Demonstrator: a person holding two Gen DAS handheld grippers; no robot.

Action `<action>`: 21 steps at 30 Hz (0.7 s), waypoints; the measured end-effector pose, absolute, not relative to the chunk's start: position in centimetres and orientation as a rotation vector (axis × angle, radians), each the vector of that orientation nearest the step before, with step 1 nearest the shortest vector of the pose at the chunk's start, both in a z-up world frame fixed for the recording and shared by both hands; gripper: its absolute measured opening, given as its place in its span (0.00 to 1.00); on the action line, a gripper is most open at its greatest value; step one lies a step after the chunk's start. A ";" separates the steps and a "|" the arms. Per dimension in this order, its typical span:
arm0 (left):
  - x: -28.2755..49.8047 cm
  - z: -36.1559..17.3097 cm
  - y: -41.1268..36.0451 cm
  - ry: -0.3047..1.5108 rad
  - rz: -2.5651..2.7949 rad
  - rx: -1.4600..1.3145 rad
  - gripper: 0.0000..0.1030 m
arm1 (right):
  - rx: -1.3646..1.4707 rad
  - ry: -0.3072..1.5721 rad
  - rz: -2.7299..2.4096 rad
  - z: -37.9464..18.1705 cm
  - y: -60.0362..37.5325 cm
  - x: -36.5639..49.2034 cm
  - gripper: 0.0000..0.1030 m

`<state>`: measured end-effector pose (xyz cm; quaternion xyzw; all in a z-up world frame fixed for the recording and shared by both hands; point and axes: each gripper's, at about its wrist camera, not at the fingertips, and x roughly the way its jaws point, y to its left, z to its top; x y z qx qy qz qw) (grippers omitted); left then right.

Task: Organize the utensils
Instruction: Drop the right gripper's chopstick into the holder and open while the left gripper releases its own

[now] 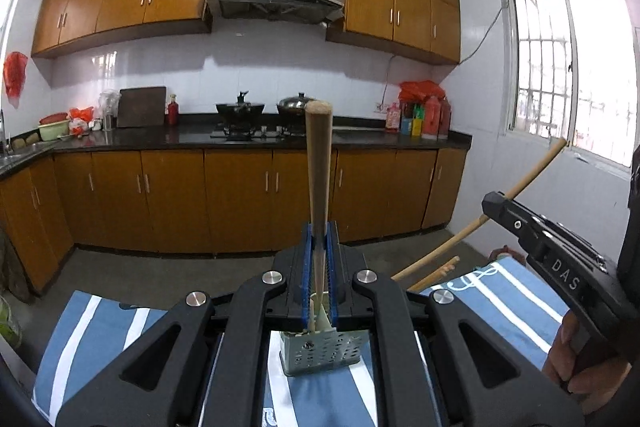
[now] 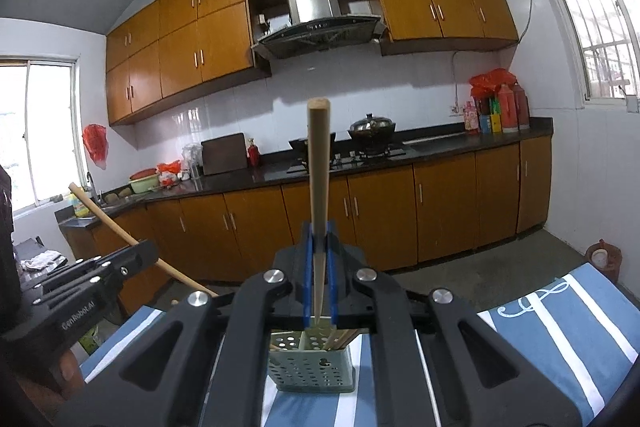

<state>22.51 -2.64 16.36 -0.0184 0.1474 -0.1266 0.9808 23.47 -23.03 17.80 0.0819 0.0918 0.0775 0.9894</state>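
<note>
In the left wrist view my left gripper [image 1: 320, 231] is shut on a wooden chopstick [image 1: 319, 163] that points up and away. Its thin end hangs over a grey perforated utensil holder [image 1: 320, 351] on the blue striped cloth [image 1: 516, 291]. My right gripper [image 1: 494, 205], seen at the right, is shut on its own chopstick [image 1: 536, 171]. In the right wrist view the right gripper [image 2: 319, 231] clamps that chopstick [image 2: 319, 167] above the holder [image 2: 310, 363], which has several chopsticks leaning in its right part. The left gripper [image 2: 146, 253] shows at the left with its chopstick [image 2: 104, 217].
A kitchen counter [image 1: 360, 141] with a stove and pots [image 1: 294, 105] runs along the far wall over brown cabinets. Bottles [image 2: 500, 111] stand at its right end. A reddish jar [image 2: 602, 259] sits on the floor beyond the table. A hand [image 1: 576, 359] holds the right gripper.
</note>
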 end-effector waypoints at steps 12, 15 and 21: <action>25.6 13.5 -3.4 0.398 -0.240 -0.024 0.07 | 0.135 0.303 0.161 14.8 -21.6 28.1 0.07; 26.1 13.0 -3.4 0.414 -0.236 -0.022 0.07 | 0.140 0.320 0.161 14.3 -21.5 28.6 0.07; 26.8 12.5 -3.1 0.446 -0.246 -0.055 0.07 | 0.142 0.346 0.171 13.7 -21.1 29.0 0.08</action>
